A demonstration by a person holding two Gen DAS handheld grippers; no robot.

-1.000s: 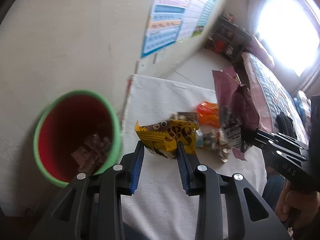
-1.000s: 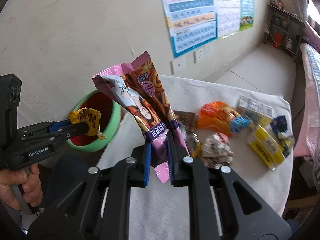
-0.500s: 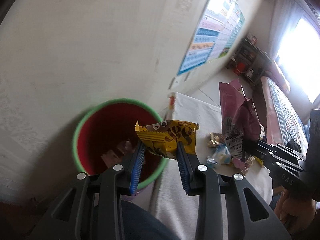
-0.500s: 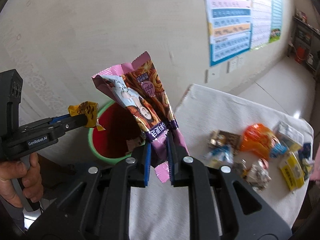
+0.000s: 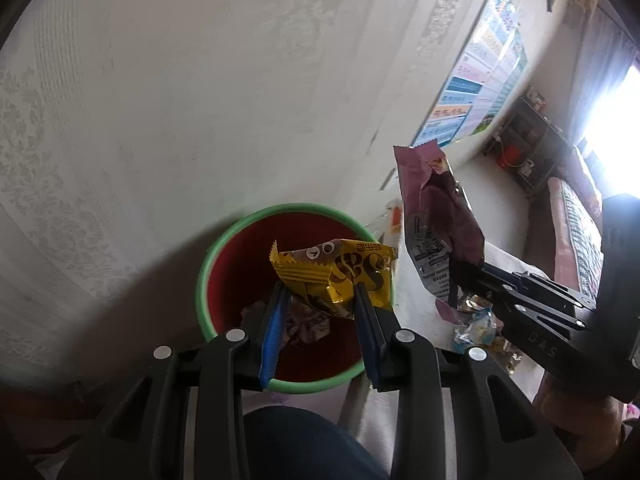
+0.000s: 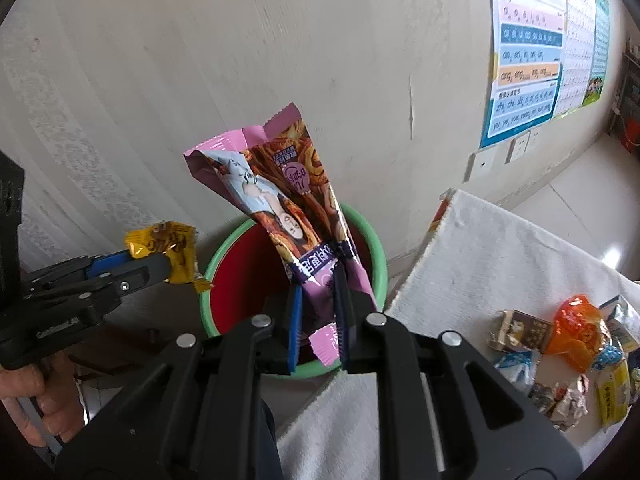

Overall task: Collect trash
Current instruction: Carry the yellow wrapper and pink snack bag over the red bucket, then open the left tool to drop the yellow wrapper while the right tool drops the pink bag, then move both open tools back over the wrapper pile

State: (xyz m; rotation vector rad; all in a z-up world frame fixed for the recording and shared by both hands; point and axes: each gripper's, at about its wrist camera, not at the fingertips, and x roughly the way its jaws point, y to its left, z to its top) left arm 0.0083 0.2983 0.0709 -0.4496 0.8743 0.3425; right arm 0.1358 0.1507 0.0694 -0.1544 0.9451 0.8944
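Observation:
My left gripper (image 5: 320, 300) is shut on a yellow snack wrapper (image 5: 340, 270) and holds it over the red bin with a green rim (image 5: 248, 224). My right gripper (image 6: 318, 300) is shut on a long pink snack wrapper (image 6: 288, 200), held upright over the same bin (image 6: 236, 240). The left gripper with the yellow wrapper (image 6: 168, 248) hangs just left of the bin in the right wrist view. The pink wrapper (image 5: 436, 224) shows at the bin's right edge in the left wrist view. Crumpled wrappers (image 5: 304, 320) lie in the bin's bottom.
A table with a white cloth (image 6: 500, 256) stands right of the bin, with several loose wrappers, one of them orange (image 6: 580, 332), at its right end. A wall with posters (image 6: 528, 52) runs close behind the bin. A bed (image 5: 576, 220) stands at far right.
Both grippers have swung left from the table toward the bin with their wrappers. The bin has come to the middle of both views.

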